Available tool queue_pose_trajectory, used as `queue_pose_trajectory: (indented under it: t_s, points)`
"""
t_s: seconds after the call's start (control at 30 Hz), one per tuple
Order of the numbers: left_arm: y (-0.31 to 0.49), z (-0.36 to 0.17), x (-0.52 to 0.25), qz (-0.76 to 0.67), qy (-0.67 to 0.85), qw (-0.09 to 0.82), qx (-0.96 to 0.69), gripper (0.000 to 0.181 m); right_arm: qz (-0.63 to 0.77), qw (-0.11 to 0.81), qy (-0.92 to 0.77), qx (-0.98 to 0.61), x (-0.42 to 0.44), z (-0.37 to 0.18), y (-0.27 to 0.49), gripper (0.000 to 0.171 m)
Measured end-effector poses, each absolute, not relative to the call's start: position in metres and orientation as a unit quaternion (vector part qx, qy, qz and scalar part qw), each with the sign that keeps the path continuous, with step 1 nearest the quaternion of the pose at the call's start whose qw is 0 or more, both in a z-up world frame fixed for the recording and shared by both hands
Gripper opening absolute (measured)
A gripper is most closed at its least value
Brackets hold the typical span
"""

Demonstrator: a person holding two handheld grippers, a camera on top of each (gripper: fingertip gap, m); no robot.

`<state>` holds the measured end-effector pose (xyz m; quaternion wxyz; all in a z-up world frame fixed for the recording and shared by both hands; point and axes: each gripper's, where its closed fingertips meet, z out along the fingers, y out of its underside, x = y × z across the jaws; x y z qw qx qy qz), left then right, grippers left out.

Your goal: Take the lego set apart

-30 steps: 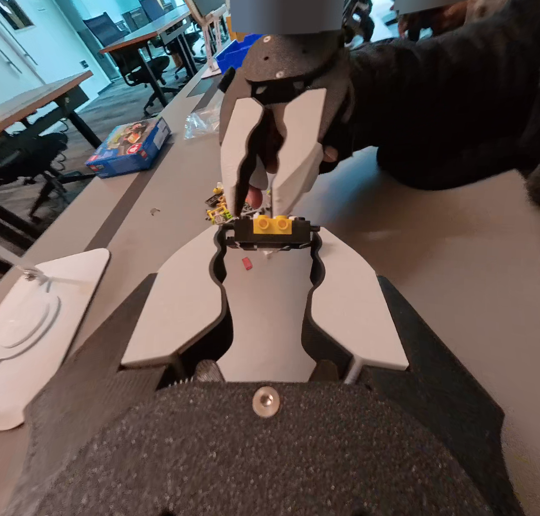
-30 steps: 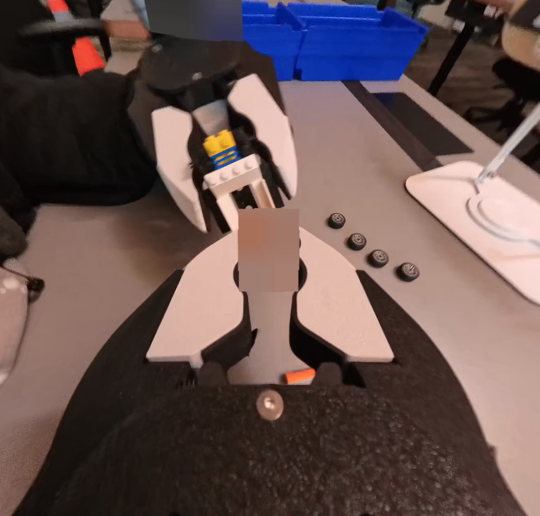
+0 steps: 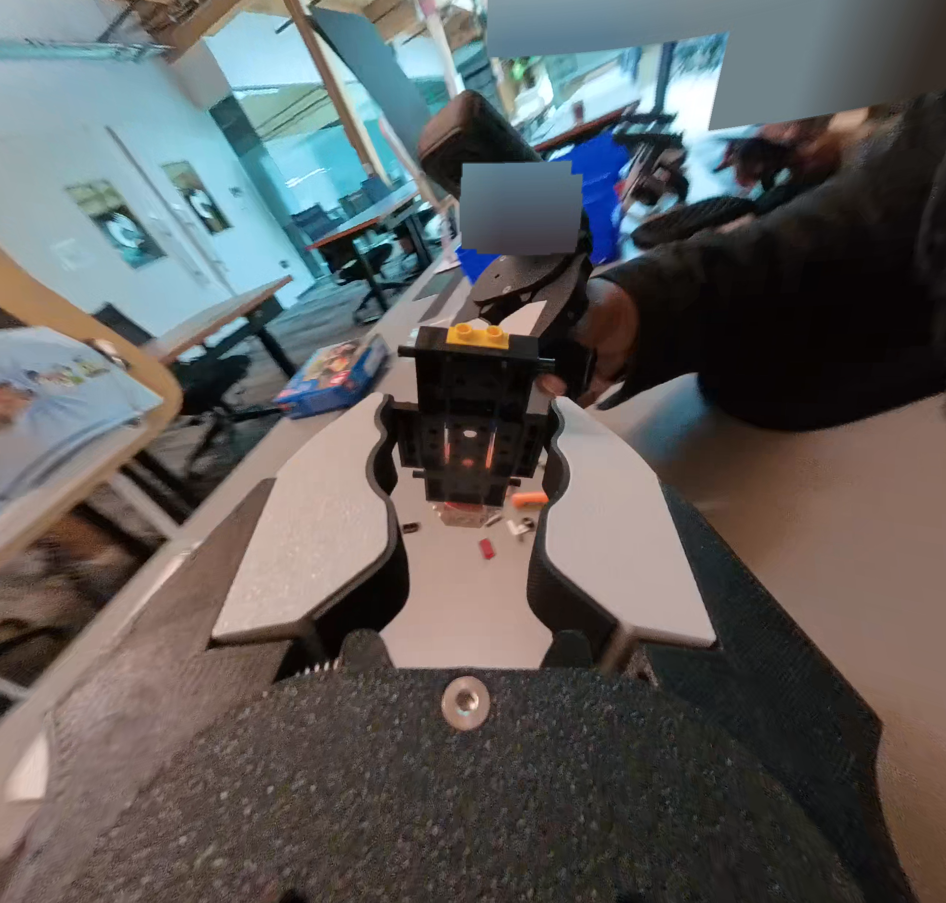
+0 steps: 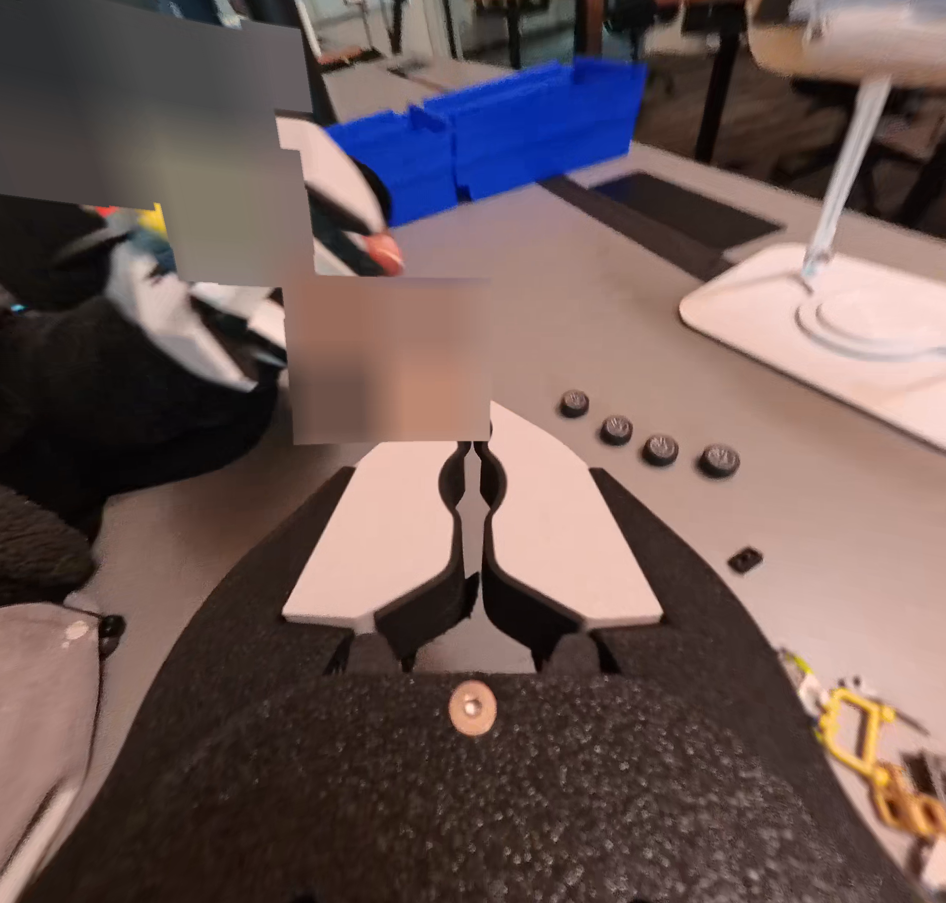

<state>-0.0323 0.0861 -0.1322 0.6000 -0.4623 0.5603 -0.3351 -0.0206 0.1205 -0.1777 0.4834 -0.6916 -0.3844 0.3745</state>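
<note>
The left tongs (image 3: 468, 433) clench the lego set (image 3: 473, 418), lifted above the grey tabletop (image 3: 768, 494); it is a black studless chassis seen from below, axle pins jutting sideways, a yellow two-stud brick (image 3: 478, 337) on its far end; loose bits lie beneath; the right tongs (image 4: 473, 448) are pressed nearly together, tips hidden; four small wheels (image 4: 660, 451) line up to the right.

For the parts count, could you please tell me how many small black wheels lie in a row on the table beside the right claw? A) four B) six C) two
A: four black wheels lie in a row on the grey table, just to the right of the right claw, and none touches another.
</note>
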Motion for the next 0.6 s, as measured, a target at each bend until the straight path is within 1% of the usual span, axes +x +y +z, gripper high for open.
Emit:
queue_pose_trajectory:
  t_s: [0.07, 0.13, 0.23, 0.3, 0.37, 0.43, 0.53, 0.6]
  points:
    - [0.085, -0.128, -0.035, -0.396, 0.537, 0.58, -0.468, 0.056, 0.371, 0.52, -0.425, -0.641, -0.023, -0.162, 0.108, 0.002]
    - [0.082, -0.126, -0.037, -0.465, 0.513, 0.55, -0.467, 0.056, 0.365, 0.549, -0.464, -0.591, -0.028, -0.15, 0.093, 0.015]
    - [0.083, -0.118, -0.044, -0.55, 0.468, 0.519, -0.457, 0.056, 0.34, 0.546, -0.51, -0.571, -0.037, -0.155, 0.08, 0.028]
    - [0.086, -0.11, -0.049, -0.602, 0.428, 0.506, -0.446, 0.056, 0.307, 0.545, -0.533, -0.569, -0.041, -0.163, 0.078, 0.033]
    - [0.092, -0.108, -0.05, -0.645, 0.386, 0.48, -0.453, 0.056, 0.268, 0.562, -0.538, -0.568, -0.045, -0.165, 0.081, 0.034]
    - [0.102, -0.107, -0.048, -0.678, 0.335, 0.458, -0.468, 0.056, 0.217, 0.601, -0.534, -0.553, -0.048, -0.161, 0.086, 0.034]
    - [0.118, -0.117, -0.043, -0.708, 0.27, 0.406, -0.51, 0.056, 0.092, 0.647, -0.537, -0.534, -0.043, -0.159, 0.098, 0.033]
    - [0.128, -0.123, -0.043, -0.727, 0.227, 0.365, -0.535, 0.056, 0.037, 0.668, -0.54, -0.511, -0.04, -0.157, 0.102, 0.03]
